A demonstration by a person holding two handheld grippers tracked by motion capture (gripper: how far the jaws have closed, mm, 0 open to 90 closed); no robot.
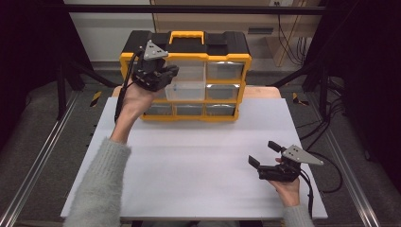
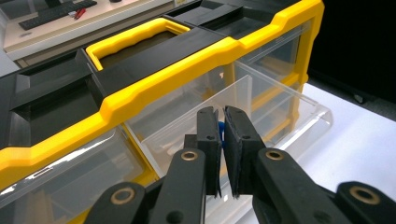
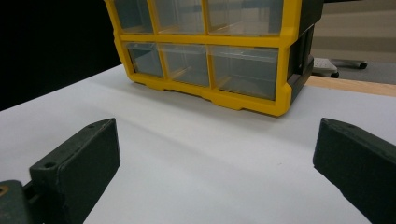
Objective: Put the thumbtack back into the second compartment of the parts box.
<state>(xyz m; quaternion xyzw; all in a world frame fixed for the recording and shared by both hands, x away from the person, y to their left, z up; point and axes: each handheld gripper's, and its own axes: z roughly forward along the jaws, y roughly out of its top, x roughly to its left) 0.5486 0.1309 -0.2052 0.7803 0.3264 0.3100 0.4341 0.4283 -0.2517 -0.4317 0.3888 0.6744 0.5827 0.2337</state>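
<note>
White tabletop [image 1: 189, 165] lies bare from its near edge up to the yellow organizer [image 1: 185, 75] at the far edge. Left gripper [image 2: 222, 126] pinches something small and blue above the pulled-out clear drawer [image 2: 261, 112]; right gripper [image 1: 265, 153] rests wide-jawed, well apart.

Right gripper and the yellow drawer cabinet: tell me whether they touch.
Apart. The high view shows the right gripper over the white table, well short of the cabinet; its own view shows bare table between.
</note>
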